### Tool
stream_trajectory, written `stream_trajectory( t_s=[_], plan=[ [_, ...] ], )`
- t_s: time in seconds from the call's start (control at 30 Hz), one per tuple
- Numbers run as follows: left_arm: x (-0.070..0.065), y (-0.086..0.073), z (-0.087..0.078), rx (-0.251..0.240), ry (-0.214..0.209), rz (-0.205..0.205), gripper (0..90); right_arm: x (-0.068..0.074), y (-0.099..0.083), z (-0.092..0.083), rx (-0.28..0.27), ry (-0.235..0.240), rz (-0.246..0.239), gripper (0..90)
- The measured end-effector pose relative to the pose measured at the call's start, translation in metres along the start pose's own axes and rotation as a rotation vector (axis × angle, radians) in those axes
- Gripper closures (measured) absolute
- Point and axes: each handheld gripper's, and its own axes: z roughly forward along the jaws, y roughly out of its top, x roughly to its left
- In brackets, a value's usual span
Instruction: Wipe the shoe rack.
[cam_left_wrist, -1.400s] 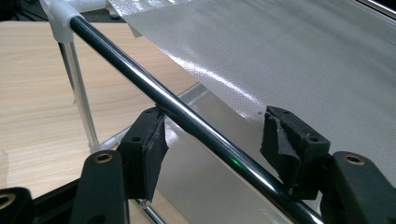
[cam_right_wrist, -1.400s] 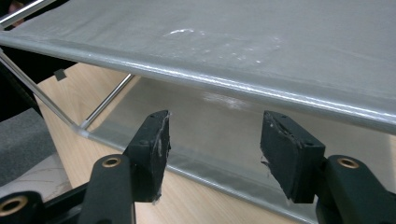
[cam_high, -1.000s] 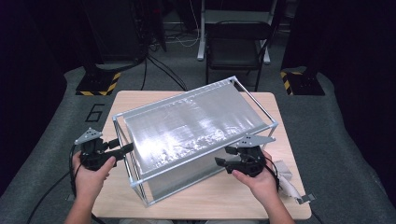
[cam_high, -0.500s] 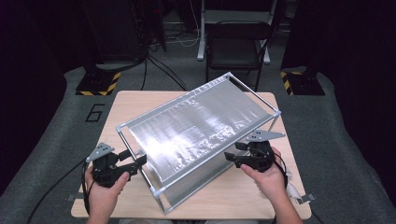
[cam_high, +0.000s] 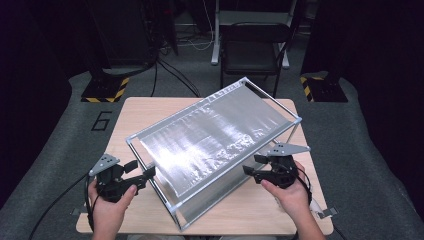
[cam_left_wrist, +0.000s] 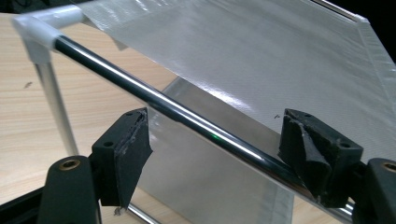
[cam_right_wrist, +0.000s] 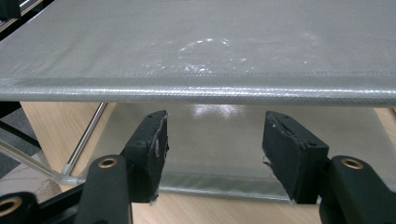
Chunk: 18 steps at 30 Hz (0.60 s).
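Observation:
A chrome-tube rack (cam_high: 150, 165) with silver fabric shelves (cam_high: 215, 135) stands skewed on the wooden table (cam_high: 145, 110). My left gripper (cam_high: 141, 169) is at its near-left side. In the left gripper view the rack's chrome bar (cam_left_wrist: 187, 116) crosses the gap of the gripper (cam_left_wrist: 215, 140) at a slant. The jaws have just been opening, and neither pad presses on the bar. My right gripper (cam_high: 253, 165) is open at the rack's right side. In the right gripper view that gripper (cam_right_wrist: 212, 140) sits just below the hem of the top shelf (cam_right_wrist: 196, 51), nothing between its pads.
A black chair (cam_high: 255, 50) stands beyond the table's far edge. Yellow-and-black striped bases (cam_high: 105, 90) rest on the grey floor at both sides. A small white piece (cam_high: 320, 212) lies by the table's near-right corner. Cables trail off the table's near-left edge.
The rack has swung, its near corner now closer to the table's front edge. My left hand came back toward the front and its jaws let go of the bar. The right hand barely moved.

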Motion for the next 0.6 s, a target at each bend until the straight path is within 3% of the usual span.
stream_trajectory(
  t_s=[0.23, 0.4, 0.6],
  plan=[
    [0.021, 0.017, -0.007, -0.03, 0.039, 0.029, 26.8, 0.006, -0.002, 0.002, -0.007, 0.008, 0.003, 40.6],
    [0.04, 0.032, 0.001, -0.032, 0.044, 0.048, 27.8, 0.013, -0.001, 0.003, -0.004, 0.019, 0.002, 40.6],
    [0.052, 0.042, 0.012, -0.021, 0.074, 0.066, 28.7, 0.019, 0.003, 0.005, -0.005, 0.025, -0.009, 40.5]
  ],
)
